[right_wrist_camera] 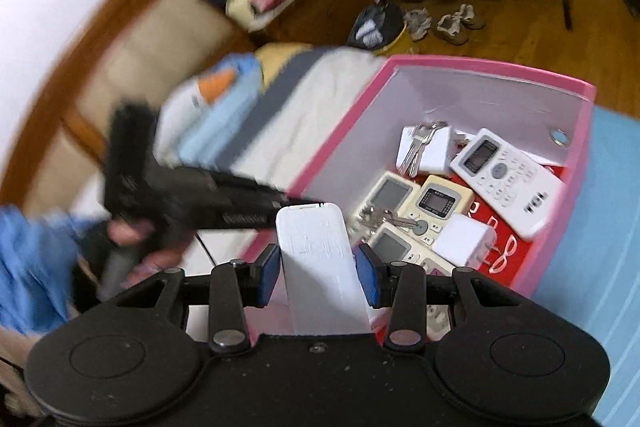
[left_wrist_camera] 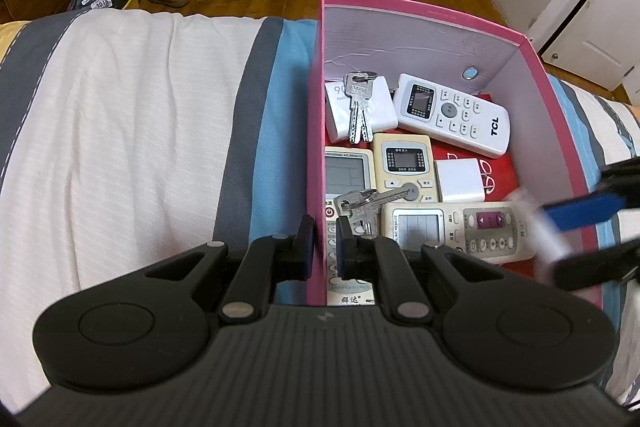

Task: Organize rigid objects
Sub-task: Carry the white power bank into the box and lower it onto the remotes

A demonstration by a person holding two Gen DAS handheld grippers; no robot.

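The left gripper (left_wrist_camera: 322, 243) is pinching the near left wall of the pink box (left_wrist_camera: 420, 11), 1 finger sitting outside the wall and 1 inside. The box is resting on a striped bedspread (left_wrist_camera: 140, 115).

The right gripper (right_wrist_camera: 319, 277) is clamping a white remote (right_wrist_camera: 316, 259), back side up, between its 2 blue pads (right_wrist_camera: 269, 277), above the near edge of the box. In the left wrist view this gripper is showing as a blur at the right.

Lying inside the box: a TCL remote (left_wrist_camera: 454, 113) at the far right, a cream remote (left_wrist_camera: 406, 167) at the centre, a white charger (left_wrist_camera: 460, 179) just beside it, and 2 key bunches, 1 (left_wrist_camera: 359, 107) lying on a white adapter (left_wrist_camera: 360, 109) and the other (left_wrist_camera: 366, 205) lying across the near remotes.
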